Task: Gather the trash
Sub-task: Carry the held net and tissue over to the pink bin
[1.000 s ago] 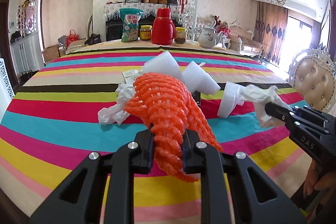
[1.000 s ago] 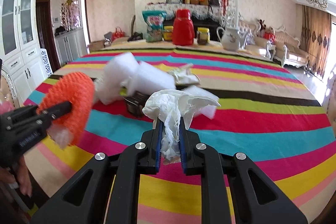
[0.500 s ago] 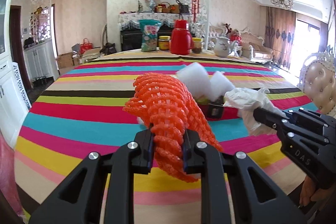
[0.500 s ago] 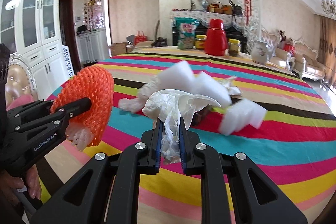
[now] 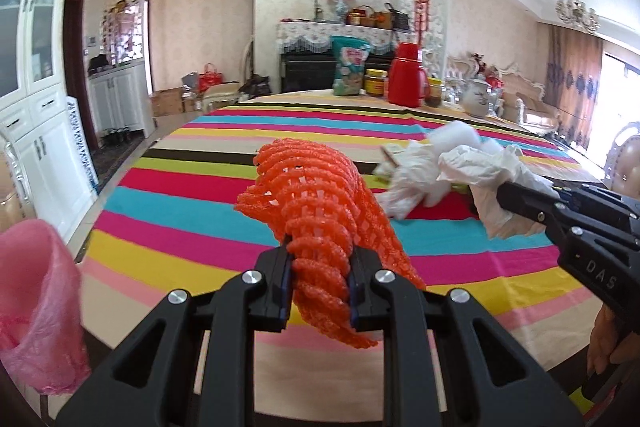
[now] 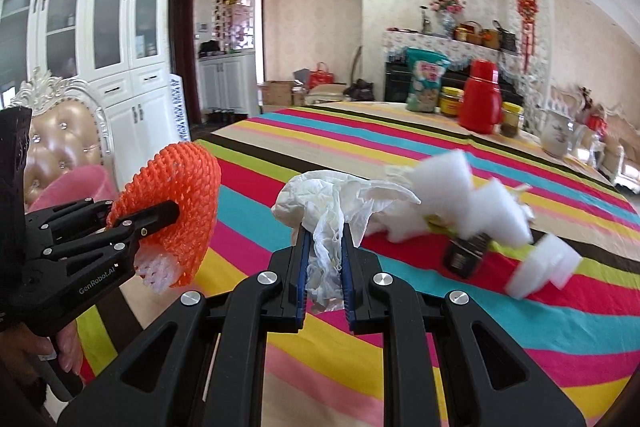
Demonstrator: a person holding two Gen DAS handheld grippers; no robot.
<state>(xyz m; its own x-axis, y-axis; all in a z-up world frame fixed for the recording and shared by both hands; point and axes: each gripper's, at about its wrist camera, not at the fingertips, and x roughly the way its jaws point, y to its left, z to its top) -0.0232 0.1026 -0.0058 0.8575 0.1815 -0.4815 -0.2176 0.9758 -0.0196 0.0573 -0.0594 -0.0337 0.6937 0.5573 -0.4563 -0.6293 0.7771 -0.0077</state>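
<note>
Striped table (image 6: 360, 155): white foam scraps (image 6: 460, 195), red thermos (image 6: 480, 95), jars, snack bag.

We are in a home's dining room: a striped table (image 5: 200, 211), a chandelier (image 5: 576, 14), a sofa (image 5: 528, 103), white cabinets (image 6: 120, 39), a flower vase (image 6: 447, 7) on a sideboard.

The white foam scraps (image 6: 472, 203) near the table's (image 6: 400, 155) middle are smearing with motion blur, hiding what lies beneath; the dark small container (image 6: 466, 255) among them is showing no readable label; the pink bag (image 5: 36, 307) is being cut off by the left wrist view's left edge.
</note>
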